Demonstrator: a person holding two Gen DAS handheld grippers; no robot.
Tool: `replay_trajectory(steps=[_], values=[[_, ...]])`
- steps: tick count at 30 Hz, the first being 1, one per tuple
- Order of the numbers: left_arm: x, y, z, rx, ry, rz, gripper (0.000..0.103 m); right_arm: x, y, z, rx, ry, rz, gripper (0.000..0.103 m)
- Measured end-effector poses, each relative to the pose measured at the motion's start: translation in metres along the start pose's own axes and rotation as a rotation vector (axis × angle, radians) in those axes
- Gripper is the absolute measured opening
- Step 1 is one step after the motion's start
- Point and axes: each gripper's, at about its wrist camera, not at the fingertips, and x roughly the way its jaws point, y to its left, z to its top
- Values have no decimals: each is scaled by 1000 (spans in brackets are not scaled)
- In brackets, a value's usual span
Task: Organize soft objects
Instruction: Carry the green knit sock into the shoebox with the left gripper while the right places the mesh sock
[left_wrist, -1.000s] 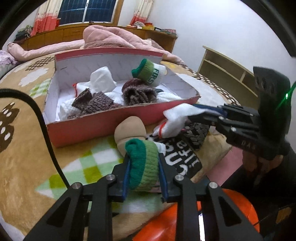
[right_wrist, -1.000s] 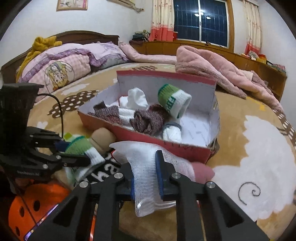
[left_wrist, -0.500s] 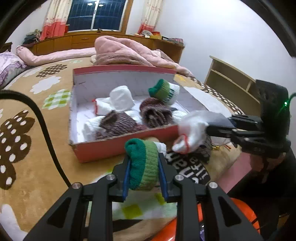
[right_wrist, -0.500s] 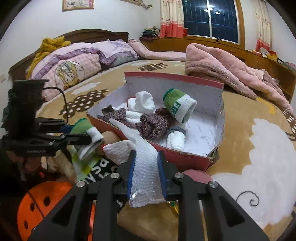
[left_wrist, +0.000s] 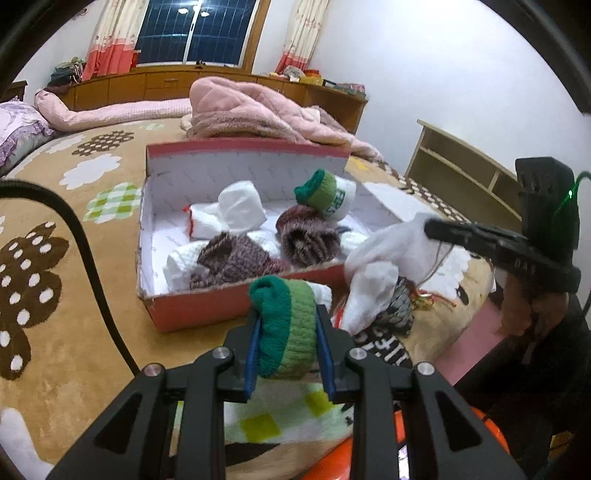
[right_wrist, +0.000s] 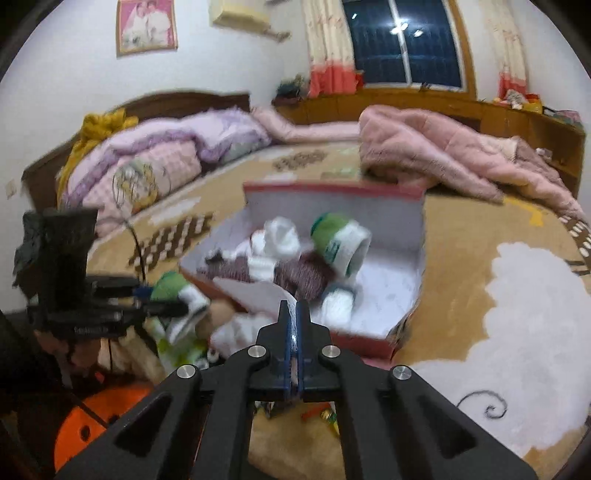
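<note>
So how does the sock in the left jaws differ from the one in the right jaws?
The green sock is thick ribbed knit, rolled into a compact bundle; the white sock is thin, loose and dangling. The left gripper has its jaws spread wide around the roll; the right gripper has its jaws pinched nearly together on fabric. Both hang just outside the red box.

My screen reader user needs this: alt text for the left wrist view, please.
The left claw grips a green-cuffed sock before a red box of rolled socks on a bed; the right claw at right holds a white sock.
</note>
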Motion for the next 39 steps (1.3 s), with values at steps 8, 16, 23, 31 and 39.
replay_trajectory(steps=[8,16,23,31,39], values=[[-11,0,20,-25,-73,-19,27,-16,0,23,33,-122,-12,3],[-28,7,41,-46,-168,15,27,-18,7,29,0,-187,-95,3],[-34,17,51,-68,-212,55,27,-21,-5,37,41,-215,-99,3],[-12,27,56,-83,-175,55,27,0,-7,44,93,-188,-109,3],[-7,33,59,-78,-180,90,27,11,-4,51,104,-194,-109,3]])
